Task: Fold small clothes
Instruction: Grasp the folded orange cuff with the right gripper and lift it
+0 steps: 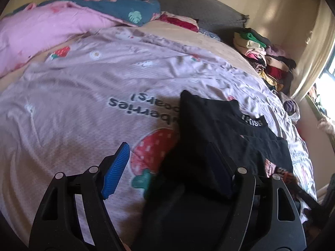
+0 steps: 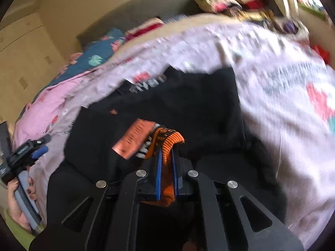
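Orange ribbed cloth, seemingly the cuff of a small striped garment (image 2: 165, 144), is pinched between the blue pads of the right gripper (image 2: 167, 167), whose jaws are pressed together on it; a pinkish tag (image 2: 134, 139) hangs just beside the cuff. Beneath it a black garment (image 2: 188, 108) with pale lettering at its collar is spread on the pink strawberry-print bedspread (image 2: 282, 108). In the left wrist view the left gripper (image 1: 167, 167) is seen with its jaws spread and nothing between its pads; one blue pad (image 1: 116, 169) is over the bedspread (image 1: 83, 104), the other over the edge of the black garment (image 1: 209, 125). The left gripper (image 2: 27, 152) is also seen at the edge of the right wrist view, held in a hand (image 2: 18, 198). A heap of mixed clothes (image 1: 266, 62) is piled at the far side of the bed, beside the wall. The work is judged to be at an early or middle stage: the black garment looks flattened but not clearly folded, the orange piece has only been picked up, and the heap remains unsorted as far as can be told.
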Motion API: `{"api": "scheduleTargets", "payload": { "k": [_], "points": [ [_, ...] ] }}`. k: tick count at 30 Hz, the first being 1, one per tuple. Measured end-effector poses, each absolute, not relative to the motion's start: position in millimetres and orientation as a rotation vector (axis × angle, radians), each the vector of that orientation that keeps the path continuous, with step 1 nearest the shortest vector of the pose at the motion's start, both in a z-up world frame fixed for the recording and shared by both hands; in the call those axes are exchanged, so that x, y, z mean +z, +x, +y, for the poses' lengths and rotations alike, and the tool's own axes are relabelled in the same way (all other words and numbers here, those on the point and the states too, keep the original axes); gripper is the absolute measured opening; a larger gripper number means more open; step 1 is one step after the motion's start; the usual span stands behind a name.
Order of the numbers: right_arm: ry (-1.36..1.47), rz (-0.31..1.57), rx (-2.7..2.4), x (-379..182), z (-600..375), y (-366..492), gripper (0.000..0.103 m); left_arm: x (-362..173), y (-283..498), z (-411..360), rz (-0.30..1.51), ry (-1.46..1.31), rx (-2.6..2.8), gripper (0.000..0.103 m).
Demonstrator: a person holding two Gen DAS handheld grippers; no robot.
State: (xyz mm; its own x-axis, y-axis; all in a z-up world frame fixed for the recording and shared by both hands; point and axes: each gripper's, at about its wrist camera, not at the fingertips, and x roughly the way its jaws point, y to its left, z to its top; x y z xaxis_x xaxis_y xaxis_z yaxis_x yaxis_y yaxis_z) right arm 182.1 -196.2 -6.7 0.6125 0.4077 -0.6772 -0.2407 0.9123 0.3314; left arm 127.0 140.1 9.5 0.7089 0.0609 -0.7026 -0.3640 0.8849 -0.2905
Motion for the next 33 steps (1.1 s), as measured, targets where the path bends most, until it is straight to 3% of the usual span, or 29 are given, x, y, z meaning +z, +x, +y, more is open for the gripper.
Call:
{"api": "scheduleTargets", "payload": {
  "k": [9,13,19,20,22,25,33],
  "points": [
    [0.030,0.609,0.487,81.9,-178.1,197.3,0.007,-12.3,144.5,145.3,0.798,-0.595,0.136,0.068],
    [0.040,0.619,0.472,66.4,-187.9,198.6,0.007,-19.4,162.1,139.3,0.830,-0.600,0.110,0.068],
    [0.098,0.777,0.422,25.7,-206.0,210.2,0.007,-33.8,190.0,137.1,0.896,-0.589,0.111,0.068],
    [0.098,0.796,0.406,21.5,-208.1,212.2,0.007,-37.6,193.6,133.9,0.914,-0.579,0.111,0.066],
    [0.089,0.823,0.379,13.9,-208.3,212.7,0.007,-40.1,196.7,130.0,0.928,-0.554,0.113,0.045],
    [0.043,0.880,0.334,0.9,-205.9,213.1,0.007,-39.0,195.9,125.8,0.930,-0.524,0.096,0.031],
    [-0.060,0.916,0.260,-19.7,-200.7,217.1,0.008,-39.9,195.7,122.7,0.926,-0.483,0.097,0.026]
  ]
}}
